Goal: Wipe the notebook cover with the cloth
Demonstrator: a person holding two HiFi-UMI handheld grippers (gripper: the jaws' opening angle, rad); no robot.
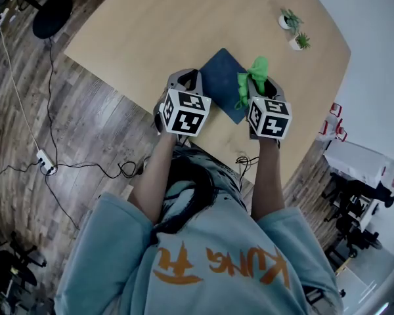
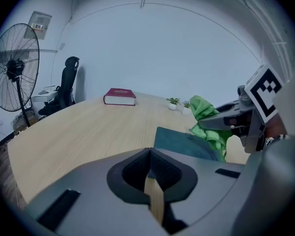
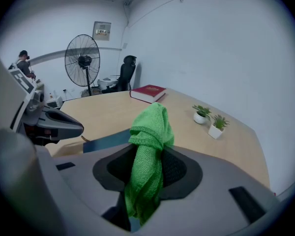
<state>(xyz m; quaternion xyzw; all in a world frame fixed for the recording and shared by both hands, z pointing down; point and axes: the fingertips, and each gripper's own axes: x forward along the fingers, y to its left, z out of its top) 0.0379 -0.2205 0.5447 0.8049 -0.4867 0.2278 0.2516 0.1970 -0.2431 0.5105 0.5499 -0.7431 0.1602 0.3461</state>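
A: Right, your right claw (image 3: 147,154) is clamping its jaws tight on the green cloth (image 3: 148,132). The cloth is bunching up above the jaws and trailing down below them.

B: Agreed. You are holding that claw over the near edge of the bench (image 1: 151,31), and the cloth is hanging at the right corner of the notebook (image 1: 220,77). Whether the cloth is touching the cover, I cannot tell.

A: The notebook is lying flat and closed. It is dark blue, and it is sitting corner-on to you, close to the bench's near edge and between your two claws.

B: Your left claw (image 2: 150,154) is sitting just beside the notebook's left corner. Its jaws are pressing together at the tips with nothing between them, and only a thin strip of bench is showing behind the pads.

A: So you are gripping nothing on that side. You are holding both claws side by side, near each other, pointing away from you across the bench.

B: Further off, a red book (image 2: 120,96) is lying closed at the far edge. Two small potted plants (image 3: 202,113) are standing together near the far right corner, well apart from the notebook.

A: Beyond the bench, a fan (image 2: 14,65) and a dark chair (image 2: 66,82) are standing by the pale wall.
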